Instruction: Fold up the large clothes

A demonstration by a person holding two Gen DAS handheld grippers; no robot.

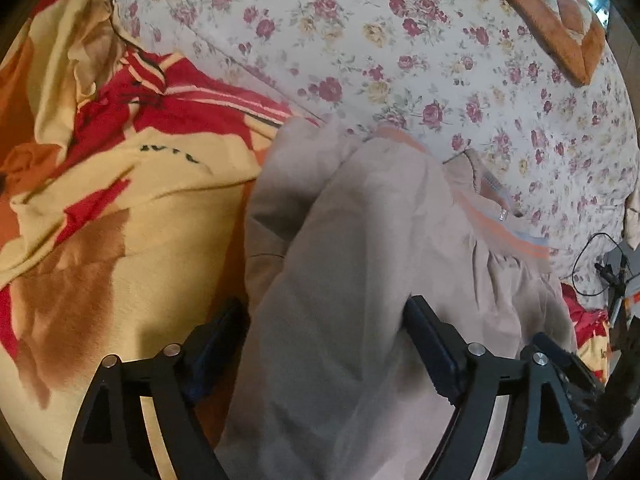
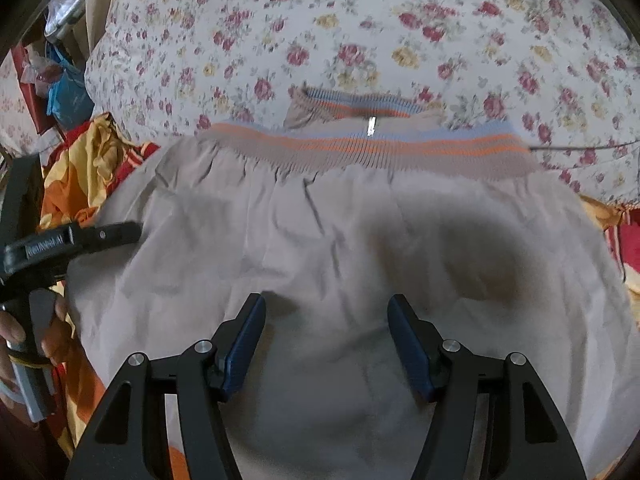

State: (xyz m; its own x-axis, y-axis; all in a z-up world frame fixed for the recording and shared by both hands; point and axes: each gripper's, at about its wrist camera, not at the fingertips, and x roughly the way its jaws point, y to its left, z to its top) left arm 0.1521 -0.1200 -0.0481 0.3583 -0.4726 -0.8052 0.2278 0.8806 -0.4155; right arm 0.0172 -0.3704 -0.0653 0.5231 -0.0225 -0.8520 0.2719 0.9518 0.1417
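On the bed's white rose-printed sheet (image 2: 360, 40) lies a beige garment with an orange-and-blue striped ribbed waistband (image 2: 360, 148), that band running left to right at its far edge in the right wrist view. Only the left wrist view shows black lettering, too cut off to read, on the yellow-and-red blanket (image 1: 120, 184). The left claw (image 1: 324, 320) stands wide, a raised beige fold between its jaws, unpinched. The right claw (image 2: 326, 312) hovers open and holds nothing.
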